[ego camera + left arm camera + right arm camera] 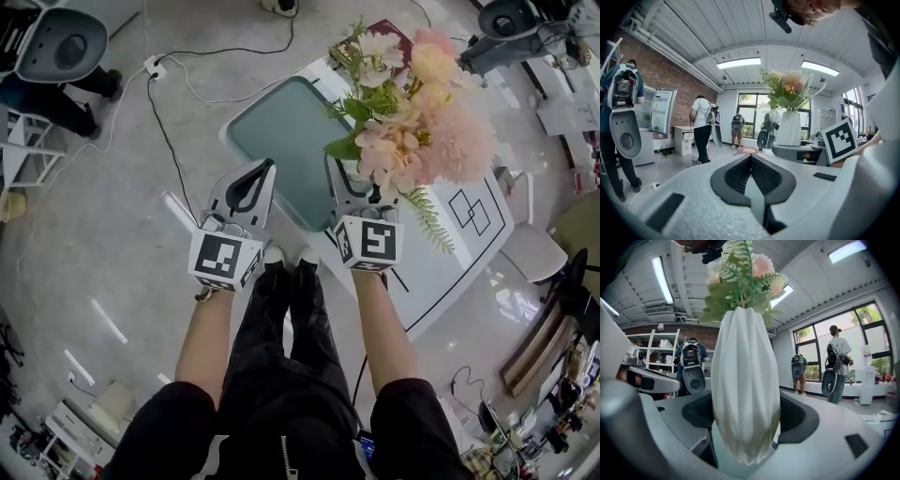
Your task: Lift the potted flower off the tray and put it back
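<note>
The potted flower is a white ribbed vase (745, 380) holding pink and cream blooms (422, 122) with green fern. My right gripper (352, 183) is shut on the vase's belly, and the bouquet hides the vase in the head view. The vase hangs upright with its tapered base free, above the right side of the teal tray (281, 131). My left gripper (255, 178) is shut and holds nothing, over the tray's near left edge. From the left gripper view its jaws (751, 157) touch, with the vase (790, 127) off to the right.
The tray lies on a white table (450, 253) marked with black lines. Cables (169, 131) run over the grey floor to the left. A pale chair (534, 248) stands at the right. Several people (701, 129) with equipment stand far back in the room.
</note>
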`<state>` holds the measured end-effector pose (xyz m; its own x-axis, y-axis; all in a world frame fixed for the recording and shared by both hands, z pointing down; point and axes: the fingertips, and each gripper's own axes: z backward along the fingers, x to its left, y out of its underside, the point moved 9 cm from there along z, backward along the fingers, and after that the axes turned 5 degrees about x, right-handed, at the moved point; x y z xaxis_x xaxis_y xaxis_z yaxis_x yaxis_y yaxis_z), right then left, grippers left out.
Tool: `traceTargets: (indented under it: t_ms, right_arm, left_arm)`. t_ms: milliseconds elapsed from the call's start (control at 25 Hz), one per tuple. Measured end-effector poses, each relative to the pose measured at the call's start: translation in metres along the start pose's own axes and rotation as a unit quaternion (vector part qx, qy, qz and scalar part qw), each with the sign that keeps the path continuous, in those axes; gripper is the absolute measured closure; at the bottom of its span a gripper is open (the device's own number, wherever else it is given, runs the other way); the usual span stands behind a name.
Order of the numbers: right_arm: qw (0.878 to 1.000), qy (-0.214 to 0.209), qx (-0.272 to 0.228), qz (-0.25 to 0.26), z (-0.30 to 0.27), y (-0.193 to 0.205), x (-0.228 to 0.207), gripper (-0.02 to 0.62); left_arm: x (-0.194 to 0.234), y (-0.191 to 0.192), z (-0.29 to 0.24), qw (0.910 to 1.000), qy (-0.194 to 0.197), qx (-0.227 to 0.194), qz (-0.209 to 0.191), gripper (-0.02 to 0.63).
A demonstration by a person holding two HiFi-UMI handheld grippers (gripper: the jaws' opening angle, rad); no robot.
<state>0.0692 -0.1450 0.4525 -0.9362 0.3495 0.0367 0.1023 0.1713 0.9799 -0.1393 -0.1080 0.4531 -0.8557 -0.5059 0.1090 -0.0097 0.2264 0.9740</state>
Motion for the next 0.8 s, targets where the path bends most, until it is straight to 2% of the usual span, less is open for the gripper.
traceTargets:
  t_ms: [200,440,800]
  right_arm:
    - [1.0,0.027,0.001,-0.005,0.033,-0.015,-0.017,0.222]
    - [0.999,0.05,-0.006,-0.017,0.106,-0.036,-0.016,0.222]
    - [0.997,0.073,-0.003,-0.018,0.114,-0.027,-0.024,0.222]
  left_arm:
    - [-0.02,-0.012,-0.021,0.9996,0.024,0.006,-0.012,0.601]
    - [-0.063,-0.031,-0.003,0.9988,0.039,0.004,-0.028,0.601]
    - [-0.058,-0.023,-0.028,0.9988,0.044,0.011,-0.019,0.601]
